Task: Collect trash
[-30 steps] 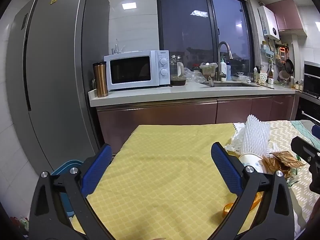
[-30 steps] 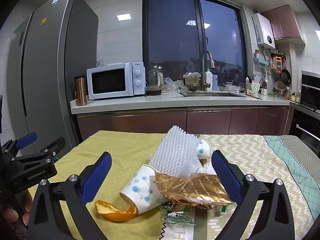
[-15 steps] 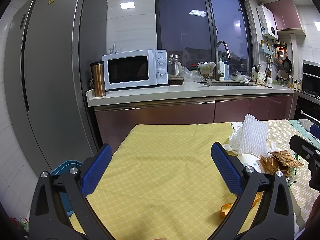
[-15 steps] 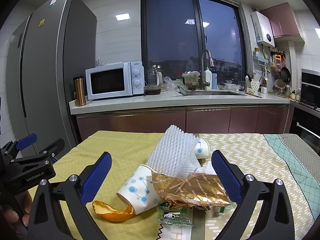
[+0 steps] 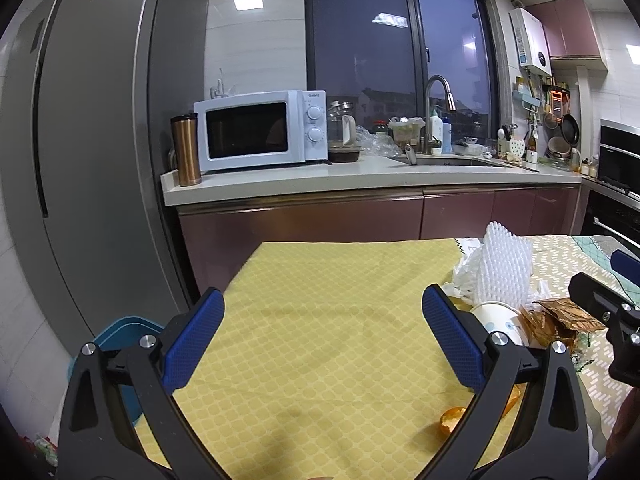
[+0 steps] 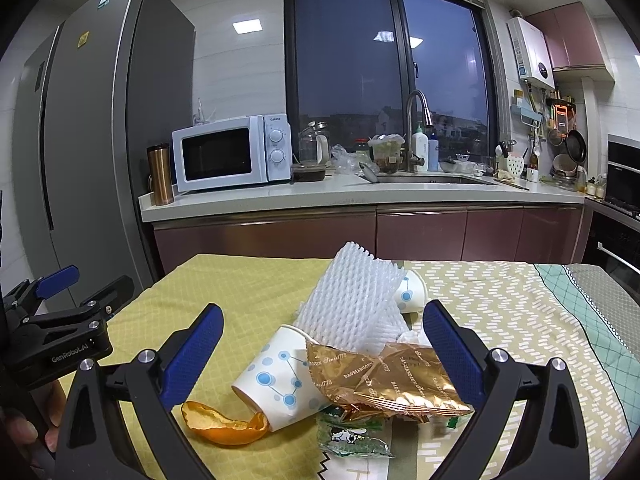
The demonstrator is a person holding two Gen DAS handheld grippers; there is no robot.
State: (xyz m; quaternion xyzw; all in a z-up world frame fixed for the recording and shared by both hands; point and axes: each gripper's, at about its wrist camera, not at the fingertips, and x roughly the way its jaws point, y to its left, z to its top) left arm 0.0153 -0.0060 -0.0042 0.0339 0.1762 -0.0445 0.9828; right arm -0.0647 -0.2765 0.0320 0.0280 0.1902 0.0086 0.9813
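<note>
Over the yellow tablecloth [image 5: 320, 340], the left gripper [image 5: 322, 320] is hovering with jaws spread and empty, trash piled off to its right. From the right wrist, the right gripper [image 6: 322, 340], spread too, is framing a light crushable paper cup [image 6: 280, 380], foam net [image 6: 352, 304], crinkly gold wrapper [image 6: 400, 384] and orange peel [image 6: 224, 424]; the cup's rim looks easiest to pinch. Both views are edging slightly closer than before.

Home kitchen, evening. Far wall: white microwave [image 6: 232, 155], copper travel mug [image 6: 160, 174], sink with tall arched faucet [image 6: 416, 128] under a dark window [image 6: 384, 64], all on a pale bench [image 6: 280, 198] over maroon cabinets [image 6: 420, 234]. Left: tall grey refrigerator [image 6: 100, 128]; right: hanging pans [image 6: 576, 146], wall-mounted water heater [image 6: 530, 52], built-in oven [image 6: 622, 176]; near: table with yellow patterned cloth [image 5: 320, 320].
</note>
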